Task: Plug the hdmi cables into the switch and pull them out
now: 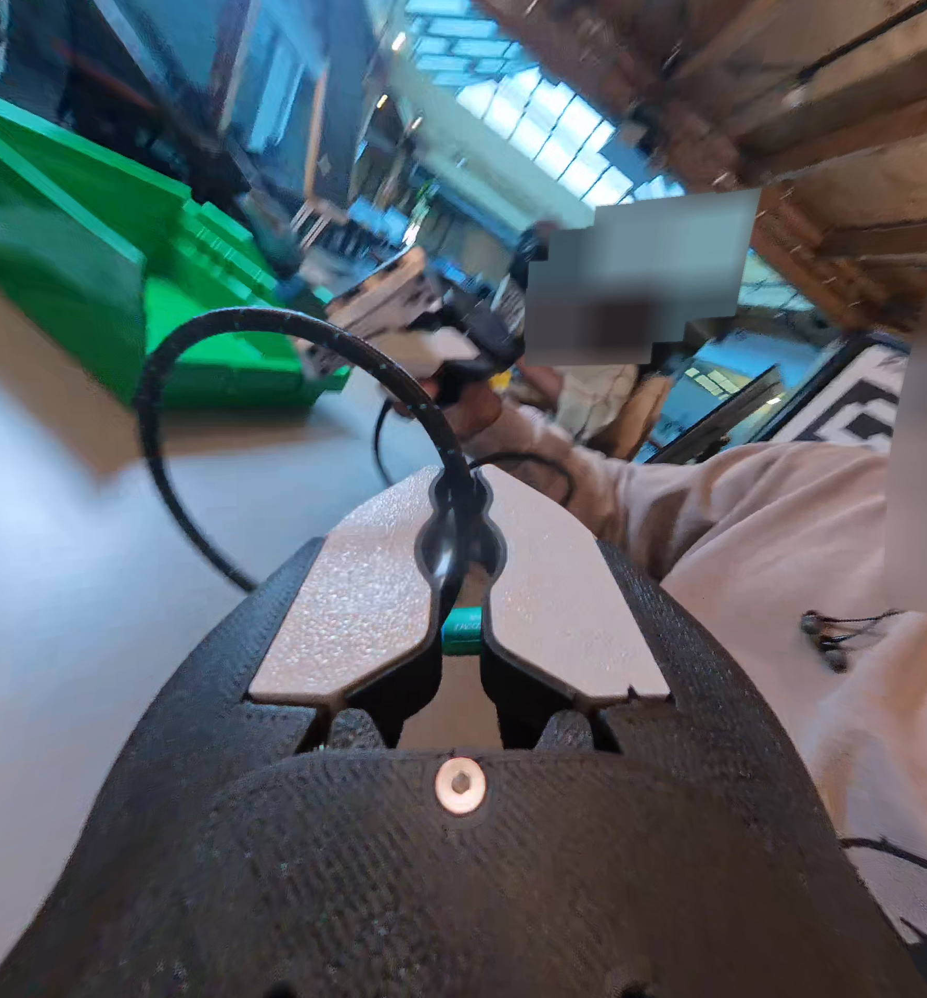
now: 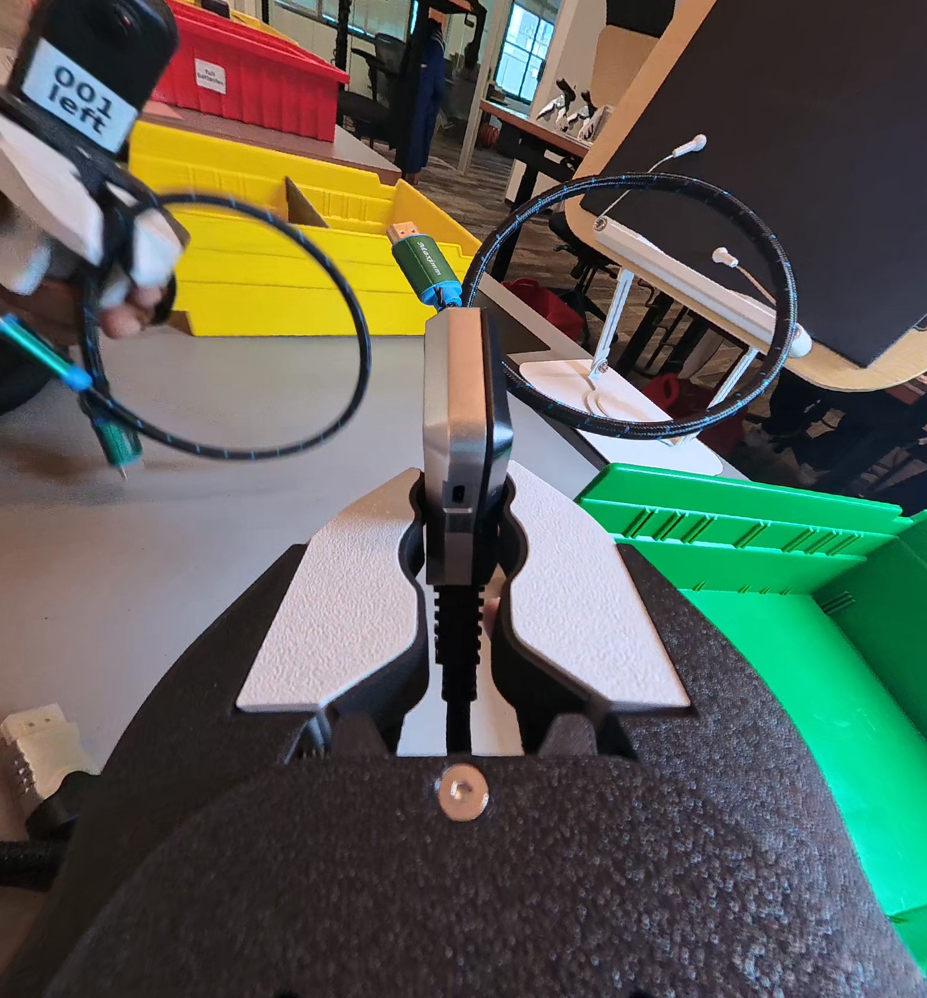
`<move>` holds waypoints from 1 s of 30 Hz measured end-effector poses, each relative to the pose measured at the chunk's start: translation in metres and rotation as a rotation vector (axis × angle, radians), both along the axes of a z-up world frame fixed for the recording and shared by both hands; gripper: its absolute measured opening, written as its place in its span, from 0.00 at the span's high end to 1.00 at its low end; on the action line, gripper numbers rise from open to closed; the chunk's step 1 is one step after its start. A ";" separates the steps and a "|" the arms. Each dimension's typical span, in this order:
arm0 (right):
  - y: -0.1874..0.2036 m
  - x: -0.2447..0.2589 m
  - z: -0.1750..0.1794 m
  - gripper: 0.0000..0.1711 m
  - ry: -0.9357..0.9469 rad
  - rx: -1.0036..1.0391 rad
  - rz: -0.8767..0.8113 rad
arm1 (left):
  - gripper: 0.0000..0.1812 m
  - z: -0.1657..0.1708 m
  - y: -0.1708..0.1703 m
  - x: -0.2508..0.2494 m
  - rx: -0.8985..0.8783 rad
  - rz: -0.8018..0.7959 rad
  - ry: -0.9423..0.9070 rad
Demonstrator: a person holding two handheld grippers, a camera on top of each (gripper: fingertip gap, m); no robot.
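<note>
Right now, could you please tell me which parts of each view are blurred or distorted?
Left wrist view: background smeared, tilted; black braided cable sharp. Right wrist view: grey metal switch crisp; other gripper motion-blurred; wide-angle bends edges.

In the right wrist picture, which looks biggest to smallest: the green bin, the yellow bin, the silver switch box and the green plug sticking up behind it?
1. Green bin; nearness inflates it.
2. Yellow bin.
3. Switch box.
4. Green plug.
</note>
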State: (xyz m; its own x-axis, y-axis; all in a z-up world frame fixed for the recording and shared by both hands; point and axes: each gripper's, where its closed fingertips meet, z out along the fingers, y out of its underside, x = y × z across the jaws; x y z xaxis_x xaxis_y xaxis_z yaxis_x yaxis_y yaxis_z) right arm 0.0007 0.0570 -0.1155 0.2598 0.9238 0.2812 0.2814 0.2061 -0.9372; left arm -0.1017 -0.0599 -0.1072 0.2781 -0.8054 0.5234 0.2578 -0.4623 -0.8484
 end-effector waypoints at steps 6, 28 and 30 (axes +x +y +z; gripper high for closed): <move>-0.001 0.001 0.003 0.87 0.008 -0.001 0.005 | 0.91 -0.062 0.026 -0.033 -0.125 0.168 0.356; -0.002 -0.001 -0.005 0.87 -0.017 -0.008 0.017 | 0.73 -0.046 0.045 -0.083 0.306 0.555 1.004; -0.001 -0.001 -0.007 0.87 -0.022 -0.011 0.018 | 0.72 -0.039 0.043 -0.087 0.336 0.579 1.012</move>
State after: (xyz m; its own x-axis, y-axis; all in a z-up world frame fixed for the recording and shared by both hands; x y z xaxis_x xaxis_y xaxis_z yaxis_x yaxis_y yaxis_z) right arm -0.0003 0.0557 -0.1220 0.2373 0.9314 0.2762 0.2979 0.2008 -0.9332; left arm -0.1891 -0.0168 -0.1462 0.8040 -0.4803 -0.3505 -0.4959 -0.2163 -0.8410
